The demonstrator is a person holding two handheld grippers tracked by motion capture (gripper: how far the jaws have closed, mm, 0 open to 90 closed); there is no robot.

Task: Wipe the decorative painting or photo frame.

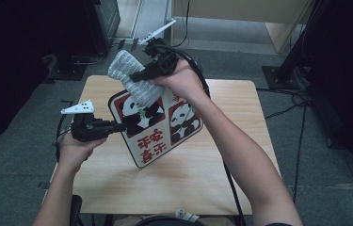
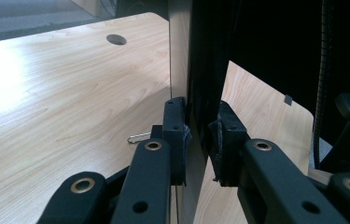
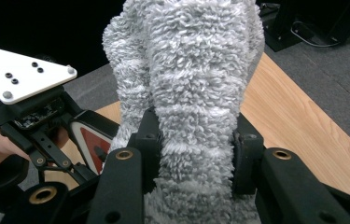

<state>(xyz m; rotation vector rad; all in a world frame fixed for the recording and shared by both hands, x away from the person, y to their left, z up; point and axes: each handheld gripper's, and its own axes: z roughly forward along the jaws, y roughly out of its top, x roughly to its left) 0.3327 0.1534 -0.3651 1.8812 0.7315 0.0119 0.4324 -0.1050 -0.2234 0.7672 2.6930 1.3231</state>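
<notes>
That panda board [image 1: 157,129] looks like a thin rigid panel, so I'd guess it's light and stiff but a bit slick on the printed face. Best grabbed by an edge, which is what the left hand-held gripper [image 1: 116,127] at the left of the high view is doing: its jaws are clenched on the board's left rim, holding it tilted up off the table [image 1: 188,174] in the middle of the frame. It's a rounded rectangle with a dark border, two red squares with black-and-white pandas, and red characters underneath.

The grey cloth [image 1: 132,77] is a fluffy terry thing: soft, floppy, basically weightless, pinch it anywhere. The right hand-held gripper [image 3: 193,154] grasps it bunched through the middle, pads sunk into the pile. In the high view the cloth sits just above center, its lower end pressed on the board's top corner.
</notes>
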